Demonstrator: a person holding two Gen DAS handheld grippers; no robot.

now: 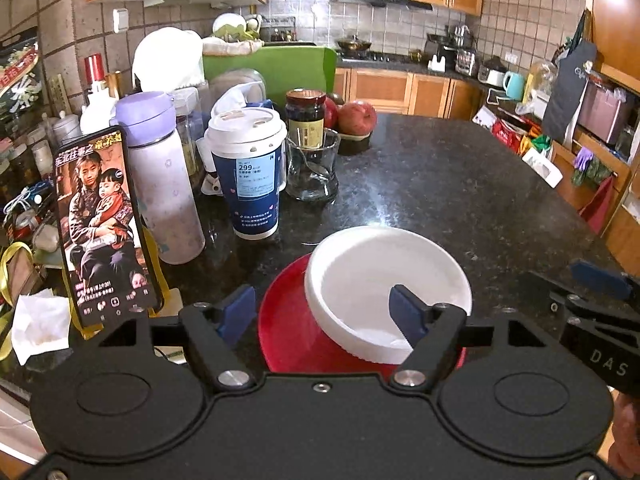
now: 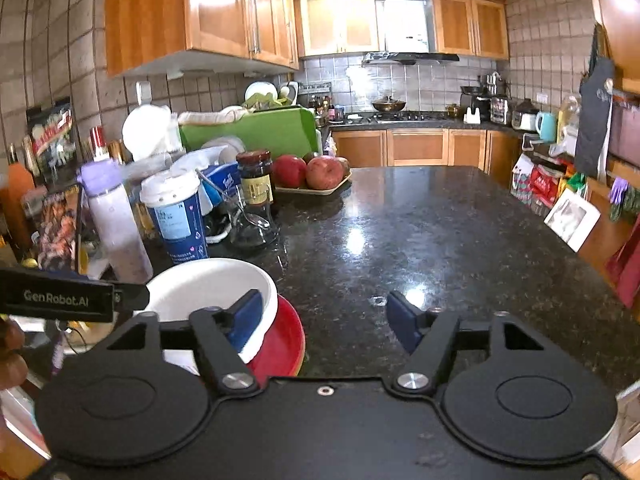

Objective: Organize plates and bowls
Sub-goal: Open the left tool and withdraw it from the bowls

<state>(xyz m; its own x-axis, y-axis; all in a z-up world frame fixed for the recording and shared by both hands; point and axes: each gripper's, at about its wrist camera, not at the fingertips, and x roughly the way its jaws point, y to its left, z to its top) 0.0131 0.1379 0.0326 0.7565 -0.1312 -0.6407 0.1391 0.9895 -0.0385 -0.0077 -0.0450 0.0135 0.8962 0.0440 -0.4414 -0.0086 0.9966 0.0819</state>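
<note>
A white bowl [image 1: 386, 294] sits nested on a red plate [image 1: 292, 328] near the front edge of the dark stone surface [image 1: 440, 184], both the left claw [image 1: 326, 312] and right claw [image 2: 324, 320] spread wide and empty, suggesting the stacking is largely done.

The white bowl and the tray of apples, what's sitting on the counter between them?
Nothing: in the right wrist view, only bare dark countertop runs from the white bowl to the apple tray.
</note>
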